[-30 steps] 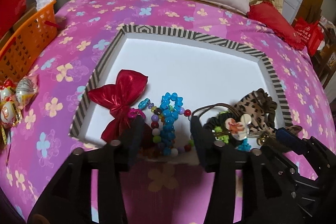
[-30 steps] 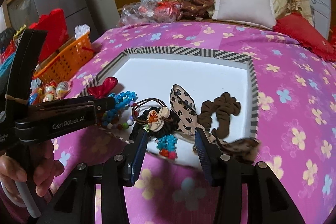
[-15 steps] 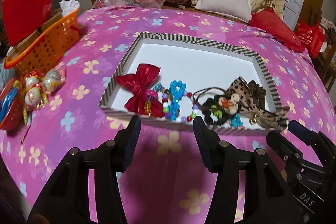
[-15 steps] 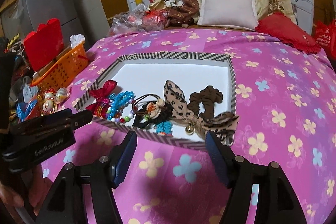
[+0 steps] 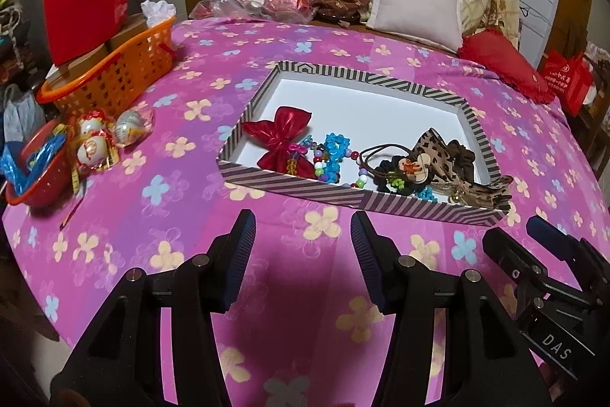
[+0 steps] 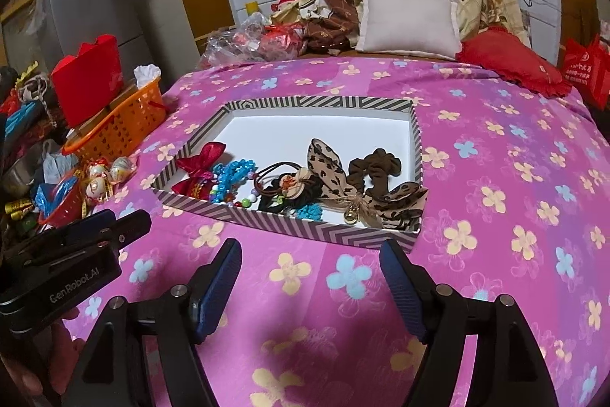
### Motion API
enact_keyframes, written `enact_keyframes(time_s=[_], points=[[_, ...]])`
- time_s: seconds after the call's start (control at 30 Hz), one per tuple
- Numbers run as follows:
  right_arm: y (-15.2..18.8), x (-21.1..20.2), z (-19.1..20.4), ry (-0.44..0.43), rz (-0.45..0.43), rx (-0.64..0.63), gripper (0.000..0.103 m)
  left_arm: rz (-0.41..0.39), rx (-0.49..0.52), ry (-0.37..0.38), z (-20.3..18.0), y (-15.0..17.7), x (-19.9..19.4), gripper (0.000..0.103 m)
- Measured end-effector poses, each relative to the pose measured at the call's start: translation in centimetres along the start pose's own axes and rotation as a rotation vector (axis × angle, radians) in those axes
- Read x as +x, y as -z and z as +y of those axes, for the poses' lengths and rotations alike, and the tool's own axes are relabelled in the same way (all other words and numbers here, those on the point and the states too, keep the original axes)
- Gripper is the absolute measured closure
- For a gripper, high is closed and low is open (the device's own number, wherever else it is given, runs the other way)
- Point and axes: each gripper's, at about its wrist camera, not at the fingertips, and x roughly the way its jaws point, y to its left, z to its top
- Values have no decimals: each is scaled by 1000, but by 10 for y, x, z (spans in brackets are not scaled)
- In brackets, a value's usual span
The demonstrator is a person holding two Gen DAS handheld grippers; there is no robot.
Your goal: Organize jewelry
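A shallow striped box (image 5: 343,195) (image 6: 305,222) with a white floor lies on the pink flowered bedspread. Along its near side lie a red bow (image 5: 282,136) (image 6: 198,170), blue beads (image 5: 335,149) (image 6: 232,174), dark hair ties with a cartoon charm (image 5: 404,166) (image 6: 289,184), a leopard bow (image 5: 438,151) (image 6: 335,178) and a brown scrunchie (image 6: 375,168). My left gripper (image 5: 303,235) and right gripper (image 6: 310,266) are open, empty, and hang over the bedspread short of the box. Each shows in the other's view (image 5: 533,243) (image 6: 110,222).
An orange basket (image 5: 114,71) (image 6: 118,124) with a red box stands at the left. A red bowl (image 5: 38,170) and wrapped eggs (image 5: 95,140) lie near the left edge. Pillows (image 5: 415,6) and bags are piled at the far side.
Both grippers have drawn back from the box toward me and risen. The jewelry stays in the box. The right gripper's jaws have opened wider.
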Motion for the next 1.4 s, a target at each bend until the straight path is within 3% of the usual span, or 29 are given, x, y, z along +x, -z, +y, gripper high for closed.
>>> enact_keyframes(time_s=[1.23,1.4], points=[[7,-44,18,-8,-51,-15,25,-126,10,-58,2,14,-66,51],[7,-49,21,-2,-68,-19,20,-132,6,-63,4,16,-70,51]])
